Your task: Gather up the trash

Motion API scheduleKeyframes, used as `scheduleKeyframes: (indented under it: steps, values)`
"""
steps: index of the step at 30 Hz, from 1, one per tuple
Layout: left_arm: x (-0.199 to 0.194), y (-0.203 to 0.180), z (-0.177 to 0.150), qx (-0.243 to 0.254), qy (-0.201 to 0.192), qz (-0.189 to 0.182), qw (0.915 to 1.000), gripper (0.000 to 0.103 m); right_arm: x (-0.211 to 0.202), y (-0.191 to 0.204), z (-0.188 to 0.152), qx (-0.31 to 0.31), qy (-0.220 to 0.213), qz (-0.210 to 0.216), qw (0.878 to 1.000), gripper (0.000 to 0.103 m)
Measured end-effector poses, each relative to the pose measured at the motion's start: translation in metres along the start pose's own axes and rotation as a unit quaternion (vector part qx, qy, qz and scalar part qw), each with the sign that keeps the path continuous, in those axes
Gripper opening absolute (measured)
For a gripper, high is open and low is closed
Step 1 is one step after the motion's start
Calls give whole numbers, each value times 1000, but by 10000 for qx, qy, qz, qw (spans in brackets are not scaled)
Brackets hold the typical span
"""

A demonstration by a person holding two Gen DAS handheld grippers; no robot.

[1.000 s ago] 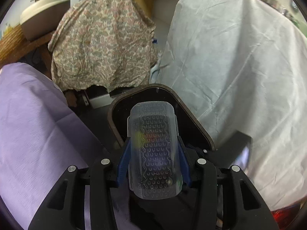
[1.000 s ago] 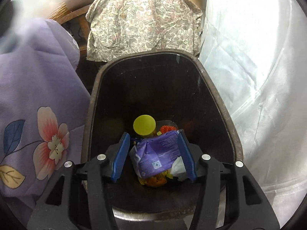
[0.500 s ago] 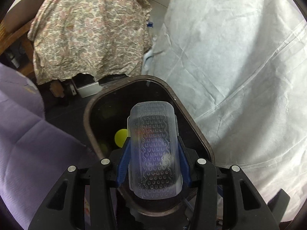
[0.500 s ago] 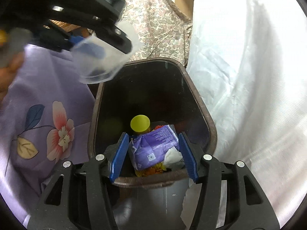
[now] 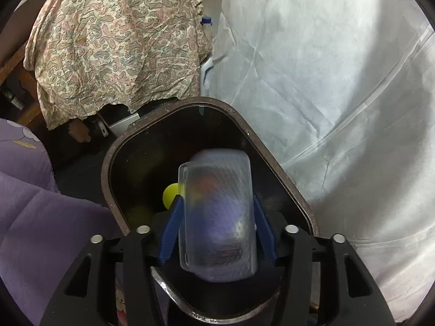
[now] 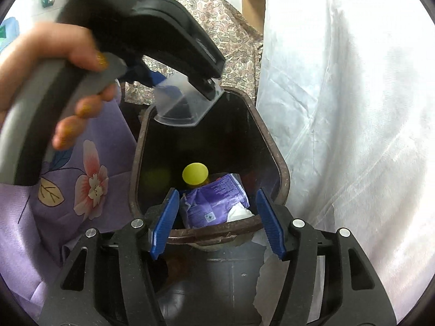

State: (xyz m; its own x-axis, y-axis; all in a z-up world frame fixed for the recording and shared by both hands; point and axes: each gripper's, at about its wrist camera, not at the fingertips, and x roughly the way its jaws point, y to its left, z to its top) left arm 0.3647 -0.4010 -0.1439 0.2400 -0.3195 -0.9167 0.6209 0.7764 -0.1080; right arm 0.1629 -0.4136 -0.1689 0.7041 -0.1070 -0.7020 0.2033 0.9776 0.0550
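Observation:
My left gripper [image 5: 216,228] holds a clear plastic container [image 5: 217,214] over the open dark trash bin [image 5: 107,163]; the container looks blurred between the blue pads. In the right wrist view the left gripper [image 6: 187,92] with the clear container [image 6: 185,106] hangs over the bin's far rim [image 6: 137,163]. My right gripper [image 6: 216,222] is open and empty at the bin's near rim. Inside the bin lie a purple wrapper [image 6: 214,203], white crumpled paper [image 6: 239,213] and a yellow cap [image 6: 195,174].
A purple flowered cloth [image 6: 81,179] covers something left of the bin. A white sheet [image 6: 339,108] hangs on the right. A paisley cloth [image 5: 117,40] drapes furniture behind the bin, with a plastic bottle [image 5: 207,27] beside it.
My left gripper has moved over the bin with the clear container, which now looks blurred. My right gripper has pulled back to the near rim and opened wider, empty.

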Motion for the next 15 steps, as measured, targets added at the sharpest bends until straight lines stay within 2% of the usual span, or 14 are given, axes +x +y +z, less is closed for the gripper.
scheduleKeyframes:
  steps: [3, 11, 15]
  values:
    - [0, -1, 0, -11, -62, 1, 10000, 71, -4, 1, 0, -23, -36, -4, 10000, 60]
    - [-6, -1, -2, -11, -121, 2, 9999, 73, -12, 3, -1, -80, -99, -18, 9999, 61]
    - [-17, -3, -6, 75, -292, 120, 9995, 73, -15, 6, 0, -93, -117, -14, 9999, 61]
